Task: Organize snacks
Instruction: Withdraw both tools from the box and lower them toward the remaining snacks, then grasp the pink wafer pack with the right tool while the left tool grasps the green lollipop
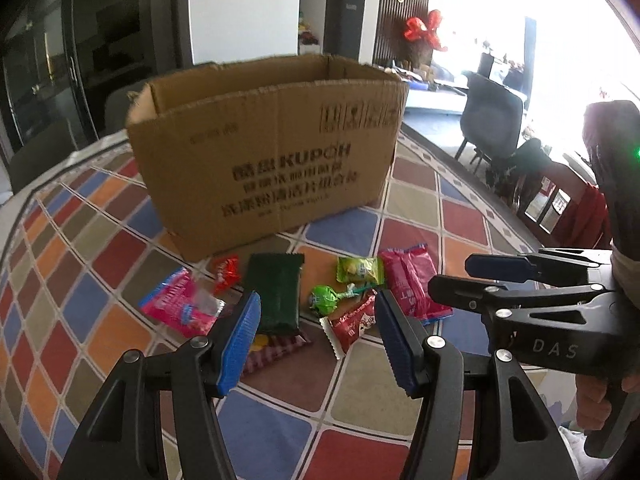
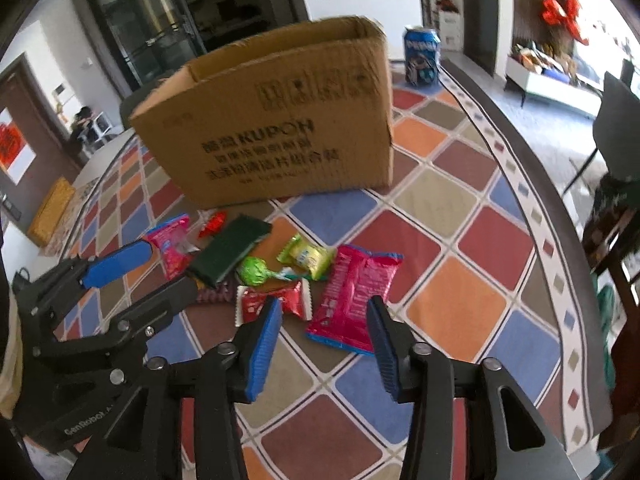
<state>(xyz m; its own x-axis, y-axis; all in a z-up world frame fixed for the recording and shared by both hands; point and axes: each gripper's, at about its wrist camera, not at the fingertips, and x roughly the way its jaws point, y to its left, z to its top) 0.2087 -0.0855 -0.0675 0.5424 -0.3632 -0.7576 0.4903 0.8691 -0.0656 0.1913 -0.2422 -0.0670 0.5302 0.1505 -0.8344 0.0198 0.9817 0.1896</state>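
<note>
Snacks in bright crinkled wrappers, pink packet (image 2: pixel 352 300), dark green pack (image 1: pixel 276 292), green lollipop (image 1: pixel 323 300), scattered on table (image 2: pixel 460 308) before open cardboard box (image 1: pixel 264 152). Left tool (image 1: pixel 318 344) and right tool (image 2: pixel 324 344) both open, empty, hovering above the pile.

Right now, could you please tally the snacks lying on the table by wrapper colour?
Pink packets: 2
Red wrappers: 2
Green items, counting the dark green pack, light green packet and lollipop: 3
Purple wrapper, mostly hidden: 1
Total: 8
</note>
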